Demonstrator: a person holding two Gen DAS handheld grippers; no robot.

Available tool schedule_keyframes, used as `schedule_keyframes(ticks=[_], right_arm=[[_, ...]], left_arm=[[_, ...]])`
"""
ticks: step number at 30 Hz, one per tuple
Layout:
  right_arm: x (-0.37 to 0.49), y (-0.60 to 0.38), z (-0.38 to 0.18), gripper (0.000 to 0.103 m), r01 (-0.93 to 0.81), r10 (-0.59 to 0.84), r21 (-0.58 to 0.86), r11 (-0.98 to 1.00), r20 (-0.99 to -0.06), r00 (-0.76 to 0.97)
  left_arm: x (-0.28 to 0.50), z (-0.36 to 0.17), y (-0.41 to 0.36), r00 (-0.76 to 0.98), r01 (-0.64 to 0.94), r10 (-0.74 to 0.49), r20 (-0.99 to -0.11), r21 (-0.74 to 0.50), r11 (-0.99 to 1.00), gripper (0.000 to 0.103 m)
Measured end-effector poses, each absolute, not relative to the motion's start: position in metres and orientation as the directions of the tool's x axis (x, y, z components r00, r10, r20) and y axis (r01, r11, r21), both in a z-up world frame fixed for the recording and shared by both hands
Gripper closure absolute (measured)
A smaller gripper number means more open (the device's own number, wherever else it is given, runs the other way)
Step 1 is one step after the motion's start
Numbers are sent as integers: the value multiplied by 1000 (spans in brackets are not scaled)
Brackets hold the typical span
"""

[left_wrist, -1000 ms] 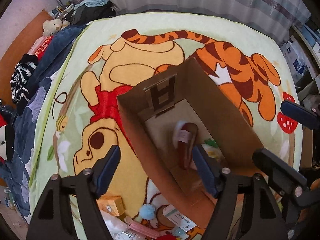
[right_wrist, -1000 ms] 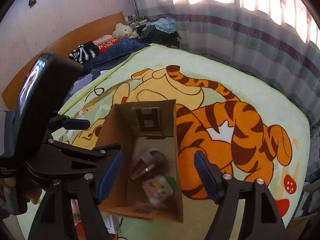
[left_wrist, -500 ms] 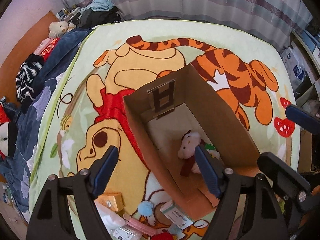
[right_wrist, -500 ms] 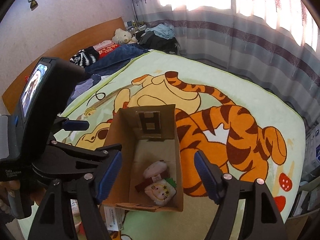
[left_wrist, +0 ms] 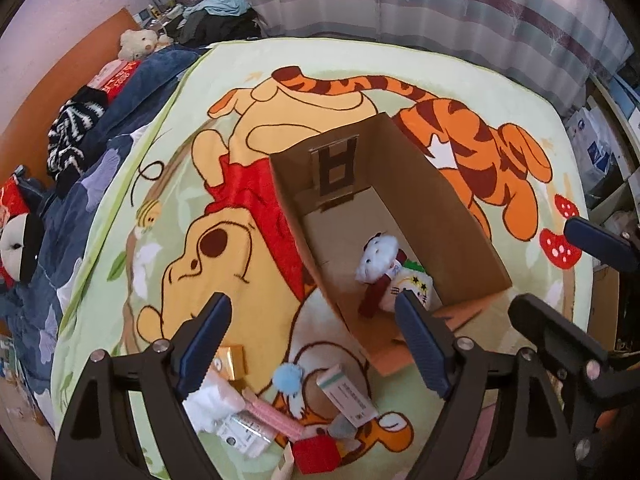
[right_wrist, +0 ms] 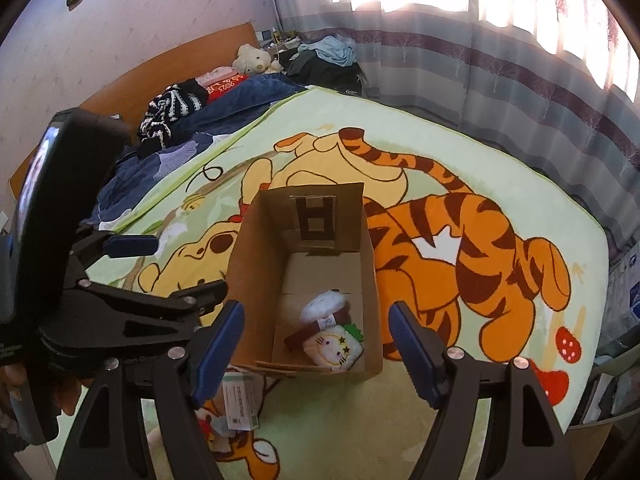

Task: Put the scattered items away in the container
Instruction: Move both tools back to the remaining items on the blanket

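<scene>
Since the earlier frames, both cameras have pulled back and up from the cardboard box [left_wrist: 384, 216], so more of the bed shows, and the white plush [left_wrist: 378, 258] that was blurred a second ago now lies at rest inside. The left claw [left_wrist: 316, 346] has just been opening its jaws a little further; they stand wide with nothing between them. The right claw [right_wrist: 316, 346] also stands wide and holds nothing.

The box stands open on the cartoon blanket [left_wrist: 248, 264]. In it lie the white plush and, touching it, a small star-eyed plush [left_wrist: 410, 290]. I judge the task to be only partly done.

Outside the box, at its near end, several items still wait: a medicine carton [left_wrist: 346, 394], a blue pompom [left_wrist: 290, 376], a pink strip [left_wrist: 272, 414], a small orange box [left_wrist: 232, 360], a red block [left_wrist: 316, 454] and some white packets [left_wrist: 240, 432].

The left wrist view shows nearly all of this pile. The right wrist view shows only the carton, but it looks straight into the box and also shows the left claw's body from the side.
</scene>
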State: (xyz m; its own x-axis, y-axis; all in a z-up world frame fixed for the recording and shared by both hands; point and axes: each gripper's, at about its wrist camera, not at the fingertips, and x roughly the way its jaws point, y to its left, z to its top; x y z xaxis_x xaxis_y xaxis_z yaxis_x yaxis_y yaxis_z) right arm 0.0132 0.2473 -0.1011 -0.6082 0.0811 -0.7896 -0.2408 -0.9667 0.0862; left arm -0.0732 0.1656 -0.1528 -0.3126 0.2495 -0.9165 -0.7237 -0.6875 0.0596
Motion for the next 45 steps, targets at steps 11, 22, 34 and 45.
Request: schedule_keyframes(ticks=[11,22,34,45], right_arm=[[24,251,-100,22,-296,106,98,-950,-792,-602],[21,237,-96,22,-267,88,98,-959,-789,-608],[17,207,-114,22,-190,9,124,-974,-817,-576],[7,154,-146,22,-64,-99,155,-986,-845,-526]], left_arm=[[-58,-142,139,-298,-679,269,-916,5,-734,14],[-59,-139,128,-312,-656,255,-915,13,-754,14],[-63,-153,96,-298,-659,232,-926,24,-752,14],[-79,-197,34,-262,-548,151,-953,19,-836,14]])
